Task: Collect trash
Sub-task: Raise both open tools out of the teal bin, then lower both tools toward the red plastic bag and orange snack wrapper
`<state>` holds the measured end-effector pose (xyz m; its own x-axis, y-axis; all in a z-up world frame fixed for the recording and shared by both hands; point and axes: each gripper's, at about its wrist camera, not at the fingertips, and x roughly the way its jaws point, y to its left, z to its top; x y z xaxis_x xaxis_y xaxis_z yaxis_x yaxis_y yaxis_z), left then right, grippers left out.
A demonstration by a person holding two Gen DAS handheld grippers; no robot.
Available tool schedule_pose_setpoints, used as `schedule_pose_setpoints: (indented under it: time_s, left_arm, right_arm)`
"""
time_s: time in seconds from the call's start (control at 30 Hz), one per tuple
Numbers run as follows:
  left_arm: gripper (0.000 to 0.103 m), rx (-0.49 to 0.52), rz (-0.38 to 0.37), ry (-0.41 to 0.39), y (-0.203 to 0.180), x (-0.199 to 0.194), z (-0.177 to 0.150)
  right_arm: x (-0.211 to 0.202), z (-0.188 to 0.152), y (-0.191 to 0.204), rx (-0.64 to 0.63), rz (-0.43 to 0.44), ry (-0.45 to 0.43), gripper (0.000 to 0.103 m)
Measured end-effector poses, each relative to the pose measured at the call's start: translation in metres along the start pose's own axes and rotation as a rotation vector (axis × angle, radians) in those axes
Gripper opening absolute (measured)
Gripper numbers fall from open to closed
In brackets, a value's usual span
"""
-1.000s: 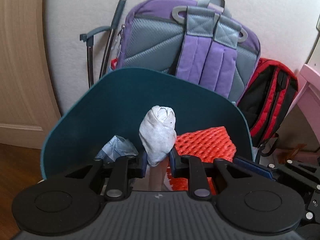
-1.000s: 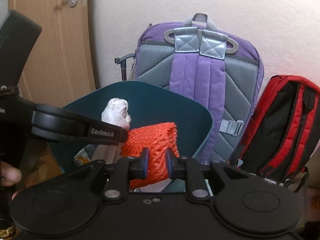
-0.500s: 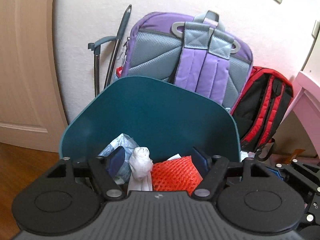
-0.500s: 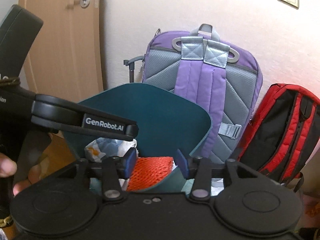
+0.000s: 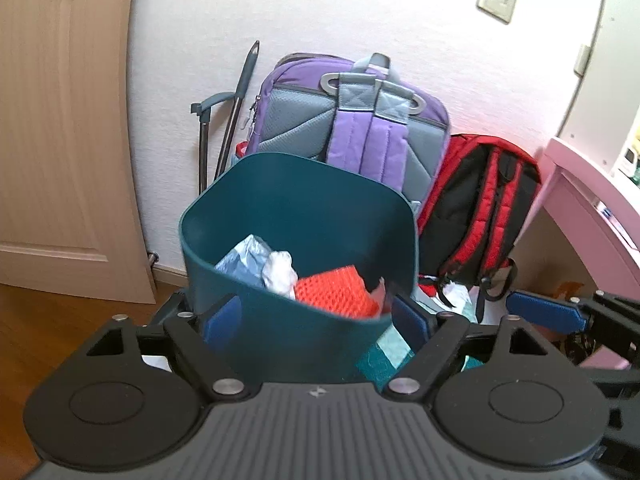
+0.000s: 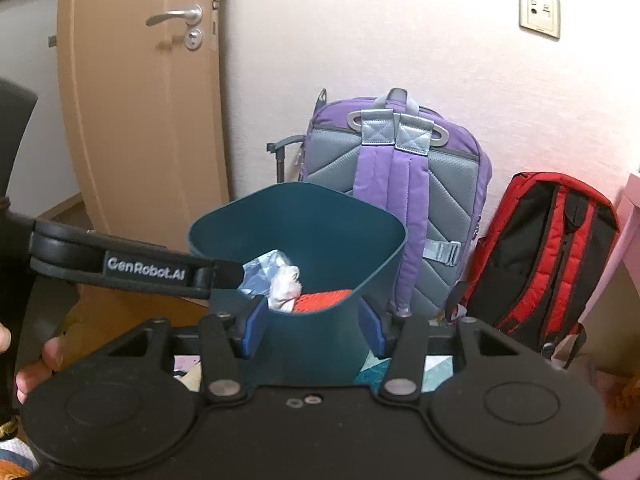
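Note:
A dark teal bin (image 5: pixel 280 216) (image 6: pixel 312 224) stands on the floor in front of the backpacks. In it lie a white crumpled wad (image 5: pixel 280 272) (image 6: pixel 285 280), an orange-red foam net (image 5: pixel 336 292) (image 6: pixel 324 298) and a pale blue wrapper (image 5: pixel 244 256) (image 6: pixel 264 266). My left gripper (image 5: pixel 318 318) is open and empty, its blue pads either side of the bin's near wall. My right gripper (image 6: pixel 314 330) is open and empty, also in front of the bin. The left gripper's finger (image 6: pixel 120 270) reaches in from the left in the right wrist view.
A purple and grey backpack (image 5: pixel 352 132) (image 6: pixel 400 184) and a red and black backpack (image 5: pixel 480 216) (image 6: pixel 540 248) lean on the white wall. A wooden door (image 5: pixel 60 120) (image 6: pixel 140 120) is left. Pink furniture (image 5: pixel 592 220) is right. Grey poles (image 5: pixel 236 112) stand beside the bin.
My left gripper opened and dropped the white wad into the bin. My right gripper opened and let the orange net fall in. Both grippers pulled back and up.

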<state>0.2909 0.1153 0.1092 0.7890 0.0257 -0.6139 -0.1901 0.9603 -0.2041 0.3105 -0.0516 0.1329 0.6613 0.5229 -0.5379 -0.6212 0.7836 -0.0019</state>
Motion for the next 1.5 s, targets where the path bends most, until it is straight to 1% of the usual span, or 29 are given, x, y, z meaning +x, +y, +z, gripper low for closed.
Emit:
schedule_pose_setpoints:
  time_s: [0.1, 0.23, 0.4, 0.53, 0.63, 0.73, 0.93, 1.07, 1.2, 1.23, 1.33, 1.43, 1.5]
  left_arm:
    - [0.084, 0.011, -0.015, 0.004, -0.002, -0.016, -0.015]
    - [0.088, 0.043, -0.017, 0.017, -0.005, -0.033, -0.037]
    - [0.098, 0.063, -0.034, 0.043, 0.0, -0.045, -0.067]
    - [0.1, 0.091, -0.034, 0.065, 0.009, -0.046, -0.097]
    - [0.1, 0.109, -0.026, 0.114, 0.019, -0.035, -0.123]
    - [0.1, 0.124, -0.009, 0.183, 0.031, -0.012, -0.15]
    - [0.1, 0.084, 0.008, 0.358, 0.068, 0.051, -0.206]
    - [0.1, 0.133, 0.025, 0.442, 0.094, 0.093, -0.239]
    - [0.1, 0.161, 0.012, 0.532, 0.121, 0.139, -0.267]
    - [0.1, 0.174, 0.013, 0.557, 0.127, 0.151, -0.275]
    - [0.1, 0.235, 0.058, 0.606, 0.142, 0.187, -0.298]
    - [0.1, 0.243, 0.041, 0.656, 0.16, 0.224, -0.319]
    - [0.1, 0.232, 0.036, 0.685, 0.171, 0.247, -0.335]
  right_arm:
    - [-0.016, -0.008, 0.004, 0.008, 0.007, 0.004, 0.05]
    - [-0.033, -0.02, 0.012, -0.005, 0.022, 0.009, 0.05]
    - [-0.047, -0.037, 0.019, 0.006, 0.048, 0.016, 0.051]
    - [-0.048, -0.058, 0.023, 0.02, 0.083, 0.045, 0.051]
    - [-0.041, -0.083, 0.026, 0.037, 0.112, 0.083, 0.051]
    - [-0.018, -0.112, 0.027, 0.063, 0.129, 0.157, 0.051]
    - [0.048, -0.176, 0.031, 0.156, 0.172, 0.321, 0.051]
    - [0.098, -0.219, 0.042, 0.199, 0.21, 0.409, 0.052]
    - [0.15, -0.259, 0.05, 0.235, 0.225, 0.493, 0.052]
    - [0.162, -0.271, 0.053, 0.251, 0.227, 0.515, 0.052]
    - [0.2, -0.306, 0.058, 0.298, 0.222, 0.589, 0.052]
    - [0.237, -0.335, 0.066, 0.304, 0.197, 0.639, 0.051]
    - [0.259, -0.349, 0.07, 0.301, 0.186, 0.643, 0.051]
